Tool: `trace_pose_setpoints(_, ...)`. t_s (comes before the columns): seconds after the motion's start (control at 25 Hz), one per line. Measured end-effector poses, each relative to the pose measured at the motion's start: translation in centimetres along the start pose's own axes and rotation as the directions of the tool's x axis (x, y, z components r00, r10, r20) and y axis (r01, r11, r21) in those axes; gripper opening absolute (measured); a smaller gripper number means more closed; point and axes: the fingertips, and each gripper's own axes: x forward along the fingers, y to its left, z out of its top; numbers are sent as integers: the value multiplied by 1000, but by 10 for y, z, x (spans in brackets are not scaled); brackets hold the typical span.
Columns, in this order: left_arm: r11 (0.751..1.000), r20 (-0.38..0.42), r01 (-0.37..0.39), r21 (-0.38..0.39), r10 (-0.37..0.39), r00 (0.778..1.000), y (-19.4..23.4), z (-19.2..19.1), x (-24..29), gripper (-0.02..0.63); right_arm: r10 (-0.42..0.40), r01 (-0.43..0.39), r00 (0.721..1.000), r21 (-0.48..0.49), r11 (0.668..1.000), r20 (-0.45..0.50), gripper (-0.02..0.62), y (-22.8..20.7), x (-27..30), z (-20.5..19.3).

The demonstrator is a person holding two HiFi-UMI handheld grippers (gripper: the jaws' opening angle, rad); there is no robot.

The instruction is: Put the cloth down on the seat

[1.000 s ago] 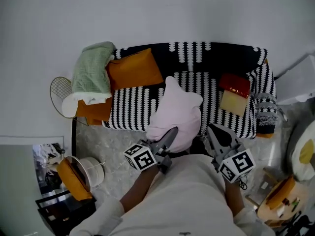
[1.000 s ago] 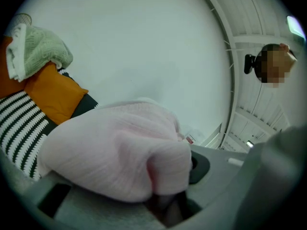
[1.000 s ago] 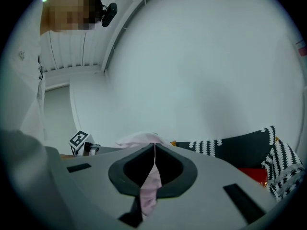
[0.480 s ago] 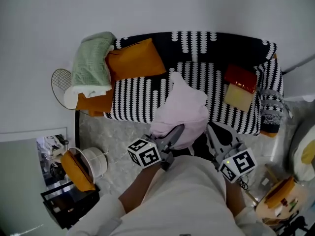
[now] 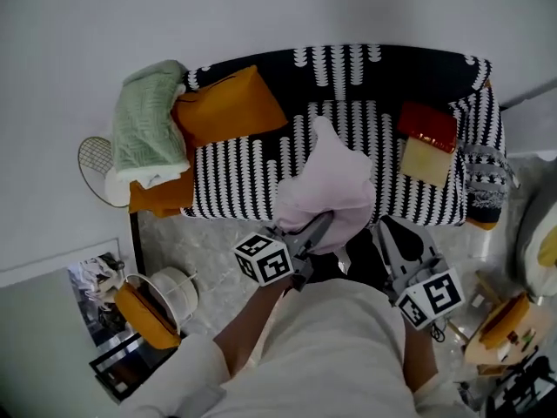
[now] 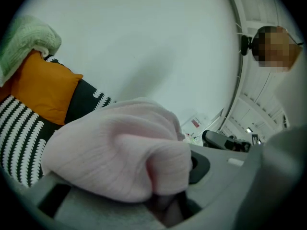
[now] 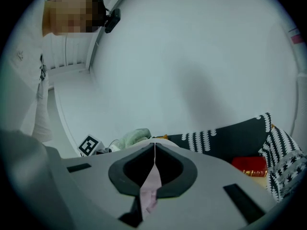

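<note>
A sofa point(image 5: 348, 77) with a black-and-white patterned cover is seen against a plain white wall point(image 5: 261, 7). A grey marbled floor point(image 5: 204, 242) is seen in front of it. An orange cushion point(image 5: 228, 107) is propped at the far left of the seat point(image 5: 239, 177). A green blanket point(image 5: 148, 129) is draped over the left arm. A red-and-yellow item point(image 5: 426, 144) is laid on the right part of the seat. A round wire object point(image 5: 94, 168) is placed on the floor left of the sofa. A white round basket-like thing point(image 5: 171, 287) is seen nearer, also on the left.

The pink cloth point(image 5: 329, 185) is held up in a bunch over the middle of the seat and its near edge. Whether it is touching the seat cannot be told.

The left gripper point(image 5: 324, 222) is clamped on the near end of the cloth. In the left gripper view a thick fold is seen wedged between the jaws, which are kept partly apart by it. The right gripper point(image 5: 383, 227) is positioned just right of the cloth. In the right gripper view its jaws are seen pressed together on a thin pink strip of the cloth edge.
</note>
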Motion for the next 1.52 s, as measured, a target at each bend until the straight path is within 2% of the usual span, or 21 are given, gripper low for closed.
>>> trace_pose_setpoints(0.24,999,-119,45,26,-41,992,39,-15,25,184,-90,91,995,28,995,-39,9,-14,20,-17)
trace_pose_setpoints(0.52,991,-251,110,71,-89,964,92,-31,59,184,-167,172,983,62,983,-78,9,-21,46,-41)
trace_pose_setpoints(0.8,982,-321,150,111,-108,941,141,-38,86,184,-204,214,973,102,971,-105,9,-17,72,-61)
trace_pose_setpoints(1.2,992,-374,96,83,-58,926,216,-69,101,184,-233,253,961,133,958,-150,9,-20,98,-89)
trace_pose_setpoints(1.52,997,-400,37,68,-6,917,259,-99,113,190,-231,257,957,141,956,-176,11,-24,108,-106)
